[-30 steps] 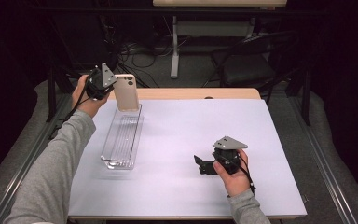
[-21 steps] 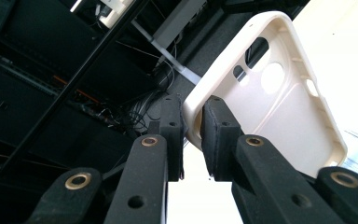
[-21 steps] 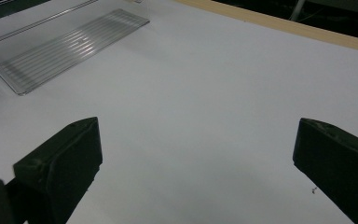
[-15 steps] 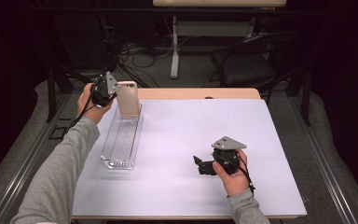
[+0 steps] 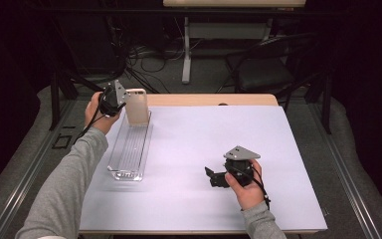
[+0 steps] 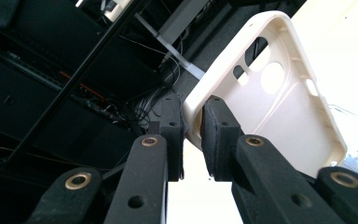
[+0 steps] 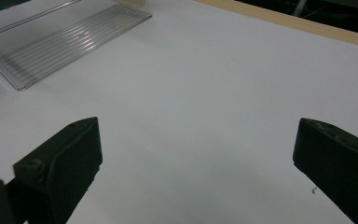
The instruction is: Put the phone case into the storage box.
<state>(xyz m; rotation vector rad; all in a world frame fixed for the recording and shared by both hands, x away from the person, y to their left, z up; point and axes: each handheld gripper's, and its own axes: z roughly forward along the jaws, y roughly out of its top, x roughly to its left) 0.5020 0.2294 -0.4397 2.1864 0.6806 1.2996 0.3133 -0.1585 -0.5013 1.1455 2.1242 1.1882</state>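
My left gripper (image 5: 123, 99) is at the far left of the table (image 5: 288, 209), jaws pinched tight on the edge of the case (image 5: 137, 107). In the left gripper view the pads (image 6: 214, 135) squeeze the case's (image 6: 279, 107) rim, inside shell and camera cutouts facing the lens. The case has come down since a second ago: it hung higher above the tray (image 5: 128, 152) and now stands upright with its lower end at the tray's far end, inside or just touching, can't tell which. I read that as the placing step nearly done; what's left is likely to lay or seat it in the tray and let go.

Right gripper (image 5: 214, 177) rests on the table near the front, unmoved, jaws wide with nothing between them. Right gripper view: bare tabletop, tray (image 7: 70, 42) off at the top left.
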